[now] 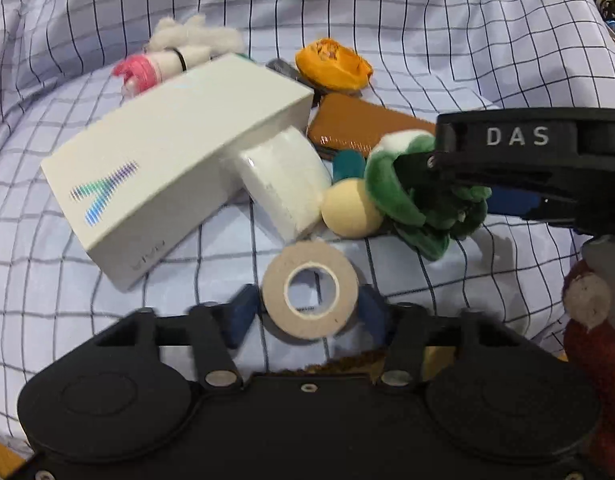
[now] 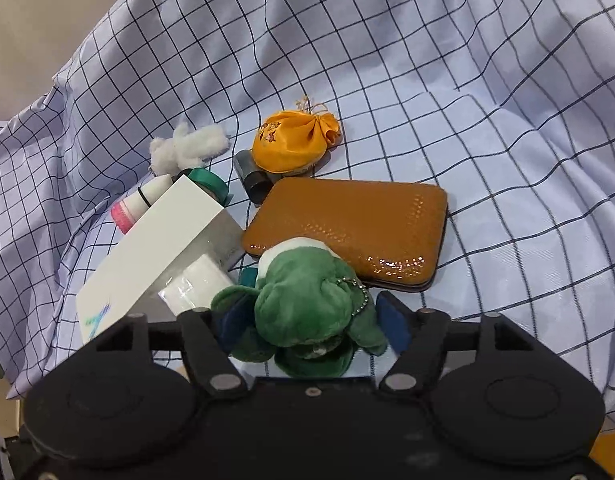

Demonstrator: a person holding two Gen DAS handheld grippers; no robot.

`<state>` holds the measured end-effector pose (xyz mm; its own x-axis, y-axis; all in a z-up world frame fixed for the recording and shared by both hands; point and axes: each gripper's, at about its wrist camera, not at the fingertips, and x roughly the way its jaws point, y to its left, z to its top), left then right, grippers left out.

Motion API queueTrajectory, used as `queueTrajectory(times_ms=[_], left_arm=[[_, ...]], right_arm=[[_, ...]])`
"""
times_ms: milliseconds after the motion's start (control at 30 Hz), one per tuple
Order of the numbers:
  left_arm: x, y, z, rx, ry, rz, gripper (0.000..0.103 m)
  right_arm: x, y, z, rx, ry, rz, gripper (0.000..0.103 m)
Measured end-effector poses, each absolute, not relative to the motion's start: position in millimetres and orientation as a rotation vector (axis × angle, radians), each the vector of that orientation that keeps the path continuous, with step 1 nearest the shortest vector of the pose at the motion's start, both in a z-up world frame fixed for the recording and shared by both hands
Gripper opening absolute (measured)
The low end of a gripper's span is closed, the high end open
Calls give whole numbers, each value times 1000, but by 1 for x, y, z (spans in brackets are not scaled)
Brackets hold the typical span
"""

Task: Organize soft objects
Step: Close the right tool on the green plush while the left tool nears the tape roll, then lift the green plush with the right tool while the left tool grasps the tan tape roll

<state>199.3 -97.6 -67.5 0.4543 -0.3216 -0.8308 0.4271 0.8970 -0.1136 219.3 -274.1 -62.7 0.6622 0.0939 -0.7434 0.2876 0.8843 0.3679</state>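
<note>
Only our left view shows the tape roll (image 1: 310, 289) between the left tool's (image 1: 307, 312) spread fingers, ungripped – and a cream ball (image 1: 349, 209). Rightward, the box (image 2: 155, 240) crowds the green plush (image 2: 307, 300), which sits between the right tool's (image 2: 313, 322) open fingers – wallet (image 2: 359, 220) behind.

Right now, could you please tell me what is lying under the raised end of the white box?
A white wrapped packet is wedged under the white box, propping that end up. Behind it, a green tape roll peeks out beside the box. Anything deeper beneath is covered.
</note>
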Motion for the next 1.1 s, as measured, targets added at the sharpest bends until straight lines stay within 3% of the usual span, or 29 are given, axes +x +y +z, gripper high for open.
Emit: queueTrajectory(times_ms=[133, 300, 433, 533, 1100], left_arm=[[203, -88, -68, 60, 1004, -492, 48], [204, -78, -62, -3, 997, -475, 48], [203, -66, -56, -62, 1002, -451, 48], [199, -57, -52, -104, 1007, -432, 48], [125, -26, -5, -132, 921, -359, 48]], right_arm=[[227, -270, -67, 489, 863, -111, 79], [231, -268, -71, 504, 874, -114, 79], [231, -266, -69, 490, 876, -99, 56], [227, -265, -64, 467, 859, -84, 51], [94, -239, 30, 376, 492, -40, 52]])
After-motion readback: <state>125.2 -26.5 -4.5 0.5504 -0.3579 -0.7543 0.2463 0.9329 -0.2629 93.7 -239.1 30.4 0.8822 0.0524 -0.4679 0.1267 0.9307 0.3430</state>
